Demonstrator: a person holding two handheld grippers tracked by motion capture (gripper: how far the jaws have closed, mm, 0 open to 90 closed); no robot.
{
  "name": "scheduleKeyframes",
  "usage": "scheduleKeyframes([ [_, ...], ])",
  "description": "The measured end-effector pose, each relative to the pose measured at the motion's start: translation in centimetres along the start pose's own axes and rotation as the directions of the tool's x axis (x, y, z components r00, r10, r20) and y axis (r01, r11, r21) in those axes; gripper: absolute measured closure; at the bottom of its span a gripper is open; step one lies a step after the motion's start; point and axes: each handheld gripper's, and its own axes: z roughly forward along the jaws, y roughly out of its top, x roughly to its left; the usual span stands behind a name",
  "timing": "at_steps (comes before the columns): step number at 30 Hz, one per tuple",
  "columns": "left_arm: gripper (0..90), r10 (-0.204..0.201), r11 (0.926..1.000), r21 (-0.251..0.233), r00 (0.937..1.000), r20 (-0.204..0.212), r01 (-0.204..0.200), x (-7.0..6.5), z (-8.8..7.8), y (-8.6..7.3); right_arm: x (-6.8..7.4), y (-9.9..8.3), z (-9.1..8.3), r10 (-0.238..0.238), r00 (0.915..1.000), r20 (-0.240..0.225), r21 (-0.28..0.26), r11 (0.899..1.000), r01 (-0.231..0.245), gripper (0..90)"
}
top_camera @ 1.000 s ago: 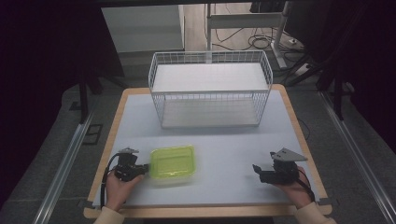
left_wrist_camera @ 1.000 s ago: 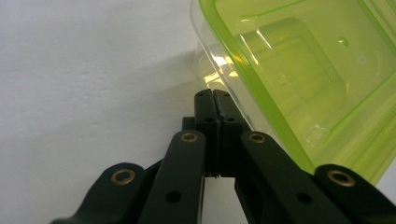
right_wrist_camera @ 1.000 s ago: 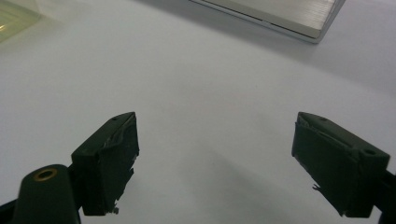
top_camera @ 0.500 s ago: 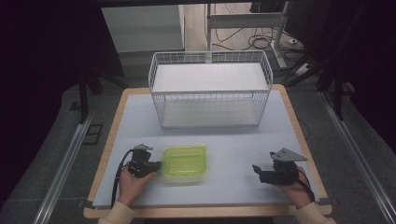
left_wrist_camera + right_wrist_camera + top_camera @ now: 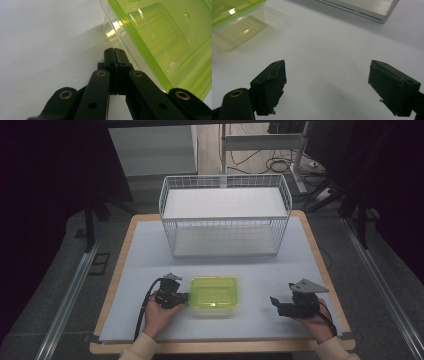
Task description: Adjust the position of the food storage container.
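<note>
Translucent lime-green plastic, the lidded food container (image 5: 214,293) lies flat on the pale surface (image 5: 280,270), on the person's side of the white wire basket (image 5: 225,215) and well apart from it, with bare surface between the two. Its long axis runs across the surface, parallel to the basket's long front wall.

The left tool (image 5: 181,296) sits at the container's left short end, its tips touching or just beside that wall. In the left gripper view its jaws are pressed together with nothing between them, and the container's rim (image 5: 140,47) lies right alongside them. Closed like that, it looks set for nudging the container sideways, not for lifting it.

The right tool (image 5: 274,301) rests well apart from the container, off its right end, with its jaws spread wide and nothing between them; the right gripper view shows the container (image 5: 234,17) off at the far left. The left hand is clearly the nearer one.

Nothing stands between the container and the basket, so the way toward it looks open.
</note>
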Motion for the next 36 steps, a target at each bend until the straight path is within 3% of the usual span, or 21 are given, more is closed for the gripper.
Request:
scheduleKeyframes([
  [7,90.0,0.024,0.9997,0.011,0.9995,0.019,-0.024,-1.4,1.3,0.7,0.0,0.0,0.0,-0.001,1.0000,-0.001,0.002,1.000,0.001,15.2],
  [14,90.0,0.009,1.0000,-0.004,0.9993,0.036,-0.009,-1.4,1.1,0.7,0.0,0.0,0.0,-0.001,1.0000,0.000,0.001,1.000,0.001,15.2],
  [23,89.8,-0.057,0.9937,-0.090,0.9926,0.107,0.067,0.6,-2.7,-0.4,0.0,0.0,-0.1,0.014,0.9998,-0.014,-0.012,1.000,-0.014,15.0],
  [27,89.8,-0.066,0.9898,-0.118,0.9907,0.119,0.080,1.1,-4.1,-1.1,0.1,0.2,-0.2,0.035,0.9987,-0.037,-0.032,0.999,-0.036,14.7],
  [34,86.9,-0.052,0.9873,-0.143,0.9922,0.113,0.068,1.0,-5.0,-1.3,0.2,0.3,-0.3,0.047,0.9967,-0.067,-0.044,0.998,-0.050,14.7],
  [36,74.5,-0.041,0.9858,-0.157,0.9931,0.110,0.058,0.9,-5.2,-1.2,0.2,0.4,-0.5,0.049,0.9952,-0.084,-0.057,0.997,-0.054,14.7],
])
